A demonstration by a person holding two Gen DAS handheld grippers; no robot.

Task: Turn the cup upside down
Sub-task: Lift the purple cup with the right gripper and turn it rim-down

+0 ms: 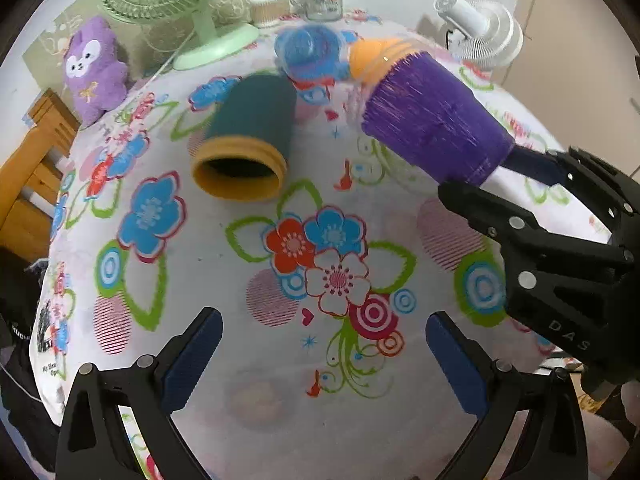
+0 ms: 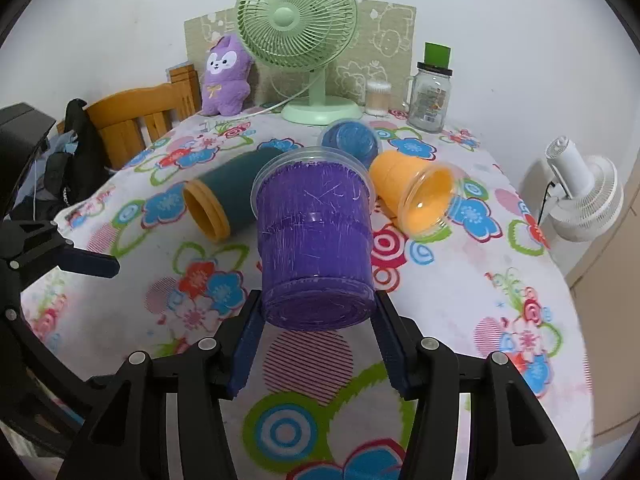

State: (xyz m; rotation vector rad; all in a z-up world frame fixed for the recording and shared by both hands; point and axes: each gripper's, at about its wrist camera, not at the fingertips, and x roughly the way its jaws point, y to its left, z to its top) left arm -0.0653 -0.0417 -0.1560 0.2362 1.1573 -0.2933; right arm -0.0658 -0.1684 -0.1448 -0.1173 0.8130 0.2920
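My right gripper (image 2: 318, 320) is shut on the base of a purple cup (image 2: 316, 240) and holds it tilted above the flowered tablecloth (image 2: 460, 320), rim pointing away. The purple cup (image 1: 436, 120) and the right gripper (image 1: 516, 176) also show at the right of the left wrist view. My left gripper (image 1: 322, 344) is open and empty over the cloth. A dark teal cup with a yellow rim (image 1: 248, 140) lies on its side, as do an orange cup (image 2: 416, 196) and a blue cup (image 2: 352, 140).
A green fan (image 2: 298, 32), a purple plush toy (image 2: 226, 76), a glass jar mug (image 2: 430, 96) and a small container of swabs (image 2: 378, 98) stand along the back. A white fan (image 2: 580, 192) is at the right, a wooden chair (image 2: 132, 120) at the left.
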